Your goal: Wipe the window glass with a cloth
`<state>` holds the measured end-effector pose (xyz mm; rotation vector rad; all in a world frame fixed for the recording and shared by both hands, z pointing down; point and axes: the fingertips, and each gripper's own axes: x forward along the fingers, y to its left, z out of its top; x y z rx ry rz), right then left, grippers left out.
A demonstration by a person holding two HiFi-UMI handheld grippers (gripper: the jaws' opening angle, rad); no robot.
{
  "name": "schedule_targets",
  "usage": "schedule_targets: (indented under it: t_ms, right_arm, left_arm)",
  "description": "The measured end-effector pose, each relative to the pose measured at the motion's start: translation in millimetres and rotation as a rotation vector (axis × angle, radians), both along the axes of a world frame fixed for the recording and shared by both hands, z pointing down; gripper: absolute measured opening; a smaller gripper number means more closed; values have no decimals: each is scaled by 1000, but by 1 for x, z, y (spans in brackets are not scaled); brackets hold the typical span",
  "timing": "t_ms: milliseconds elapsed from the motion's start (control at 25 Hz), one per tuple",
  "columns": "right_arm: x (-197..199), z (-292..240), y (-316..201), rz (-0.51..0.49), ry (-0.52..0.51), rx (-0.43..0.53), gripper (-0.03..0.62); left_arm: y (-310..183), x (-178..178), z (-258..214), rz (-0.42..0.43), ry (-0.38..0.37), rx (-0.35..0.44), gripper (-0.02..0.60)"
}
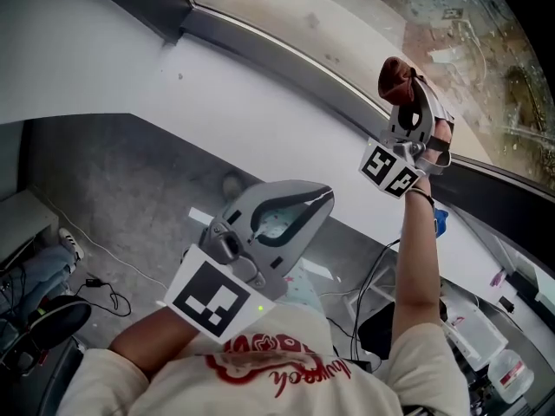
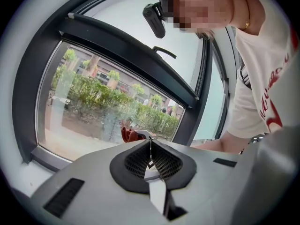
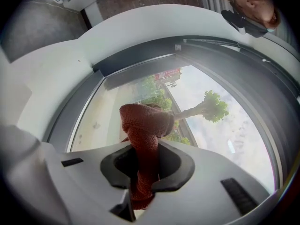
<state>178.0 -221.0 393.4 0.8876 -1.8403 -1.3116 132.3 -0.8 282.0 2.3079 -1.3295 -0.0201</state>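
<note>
A rust-red cloth point(image 1: 395, 74) is bunched at the tip of my right gripper point(image 1: 408, 94), which is raised to the window glass point(image 1: 486, 42) at the upper right. In the right gripper view the cloth point(image 3: 143, 125) stands up between the jaws of the right gripper point(image 3: 146, 165), which is shut on it, and its folded top lies against or very near the glass point(image 3: 220, 125). My left gripper point(image 1: 326, 198) hangs low in front of the person's chest, away from the pane. Its jaws point(image 2: 150, 146) meet in a thin line with nothing between them.
A dark window frame point(image 1: 286, 55) runs along the pane's lower edge above a white sill and wall point(image 1: 199, 111). Below lies a grey floor with cables point(image 1: 104, 293). Boxes and a bottle point(image 1: 507, 375) stand at the bottom right. A window handle point(image 2: 164, 52) shows above.
</note>
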Motion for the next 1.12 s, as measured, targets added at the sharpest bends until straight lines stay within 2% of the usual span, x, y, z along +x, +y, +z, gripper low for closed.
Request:
schedule_targets:
  t_ms: [600,840,1120]
  right_arm:
    - [12,52,0,-14,77,-114,61]
    - [8,97,0,-8,132,-188,63]
    - [5,120,1,-4,156,-235,66]
  left_arm:
    - [-9,4,-13,-20,-26,-19,21]
    - [-15,-8,-1,-43,-21,-38,21]
    - [-18,-18,1,-75,-11,-47,21]
